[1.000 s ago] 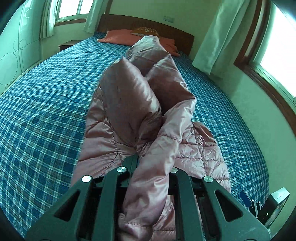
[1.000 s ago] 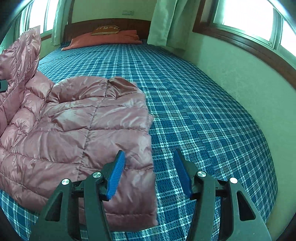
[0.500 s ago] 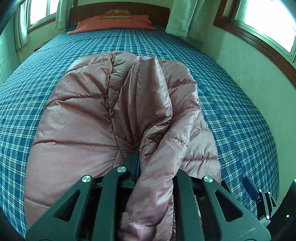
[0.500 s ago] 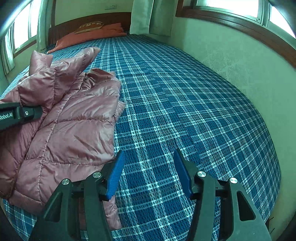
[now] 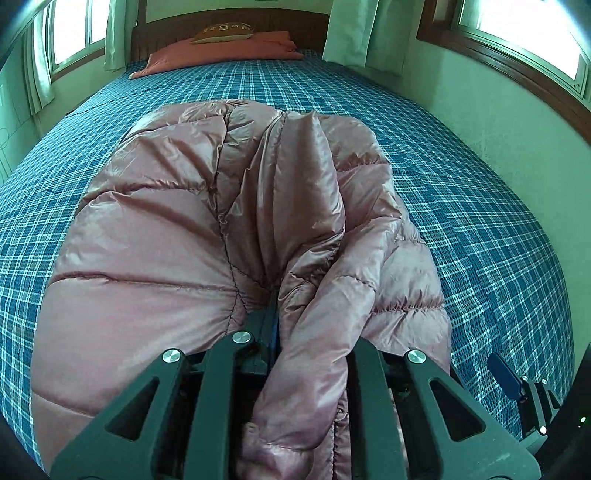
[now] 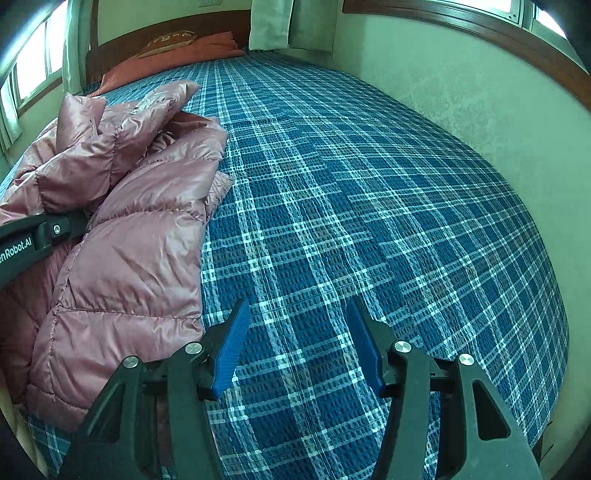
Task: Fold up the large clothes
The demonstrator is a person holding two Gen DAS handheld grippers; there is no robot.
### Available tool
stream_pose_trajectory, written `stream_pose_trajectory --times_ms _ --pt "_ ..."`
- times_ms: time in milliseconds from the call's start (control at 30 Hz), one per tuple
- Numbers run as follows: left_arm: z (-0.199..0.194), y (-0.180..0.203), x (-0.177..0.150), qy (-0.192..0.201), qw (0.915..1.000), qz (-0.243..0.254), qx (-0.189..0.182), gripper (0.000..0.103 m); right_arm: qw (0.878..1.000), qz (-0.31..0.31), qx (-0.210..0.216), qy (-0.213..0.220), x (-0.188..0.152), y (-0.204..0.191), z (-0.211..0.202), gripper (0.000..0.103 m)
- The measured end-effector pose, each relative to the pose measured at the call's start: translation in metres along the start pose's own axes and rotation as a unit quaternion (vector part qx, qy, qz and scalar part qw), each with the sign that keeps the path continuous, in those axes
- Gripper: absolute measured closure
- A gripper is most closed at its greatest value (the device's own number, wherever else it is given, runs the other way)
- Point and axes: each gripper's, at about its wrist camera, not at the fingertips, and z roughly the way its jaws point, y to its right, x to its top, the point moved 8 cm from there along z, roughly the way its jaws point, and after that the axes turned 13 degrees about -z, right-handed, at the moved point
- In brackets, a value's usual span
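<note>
Between the nearly closed left gripper (image 5: pixel 275 325) pads, keep the pink jacket (image 5: pixel 155 258) sleeve clamped while laying it flat; right gripper (image 6: pixel 295 347) hovers half-open, empty, beside the hem.

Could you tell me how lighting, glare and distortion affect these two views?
Left wrist view: windows blown out white, a green cast on the walls, soft sheen on the jacket, bed edges bowed by the fisheye, dark corners. Right wrist view: same green cast, bright window at left, plaid lines curving, glossy highlights on the jacket; both sharp, no motion blur.
</note>
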Motion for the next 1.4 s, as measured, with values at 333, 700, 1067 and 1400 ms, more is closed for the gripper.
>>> stream_pose_trajectory --times_ms 333,700,1067,1400 --pt "-0.076 0.003 -0.003 -0.025 0.9904 -0.043 -0.129 0.052 1.0 0.015 0.002 0.003 -0.001 0.014 -0.005 0.048" --pt "-0.106 -0.162 0.051 0.06 0.9604 -0.249 -0.11 0.042 0.998 0.046 0.032 0.033 0.013 0.018 -0.041 0.048" --pt "-0.034 -0.238 0.022 -0.018 0.8842 -0.432 -0.177 0.042 0.963 0.14 0.22 0.062 0.07 -0.03 -0.034 0.033" --pt "-0.016 -0.219 0.018 -0.044 0.8743 -0.437 -0.206 0.041 0.931 0.144 0.332 0.043 0.104 -0.088 0.0 0.087"
